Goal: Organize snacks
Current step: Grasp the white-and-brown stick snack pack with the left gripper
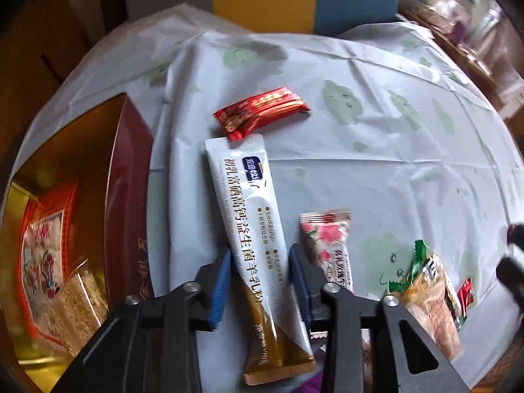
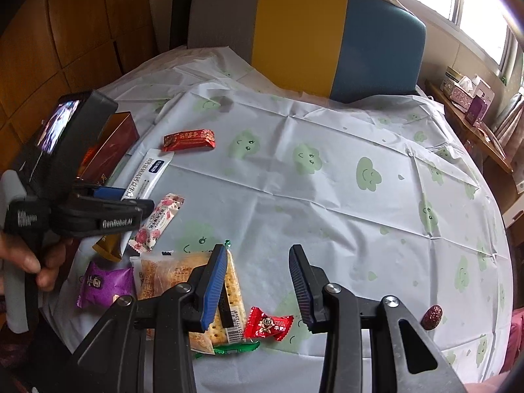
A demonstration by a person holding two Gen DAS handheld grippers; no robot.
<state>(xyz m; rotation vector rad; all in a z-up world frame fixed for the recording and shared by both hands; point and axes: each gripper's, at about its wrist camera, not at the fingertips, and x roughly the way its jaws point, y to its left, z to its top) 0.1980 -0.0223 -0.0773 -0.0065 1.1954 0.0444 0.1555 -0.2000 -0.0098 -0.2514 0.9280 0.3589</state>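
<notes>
A long white and gold sachet (image 1: pixel 249 203) lies flat on the tablecloth. My left gripper (image 1: pixel 260 249) points down over its lower half, one blue pad close against each long edge; the sachet shows no buckling, so I read the jaws as open. Left of it stands an open red tin (image 1: pixel 131 196) with a gold inside, holding an orange packet (image 1: pixel 42 239). My right gripper (image 2: pixel 260 247) hangs open above a cracker pack (image 2: pixel 163 275) and a red candy (image 2: pixel 268 326), holding nothing.
A red bar wrapper (image 1: pixel 262 111) touches the sachet's top end and a rose-print packet (image 1: pixel 327 239) lies just right of it. A purple packet (image 2: pixel 104 283) and a dark date (image 2: pixel 432 317) sit near the front edge. A chair (image 2: pixel 304 32) stands behind the table.
</notes>
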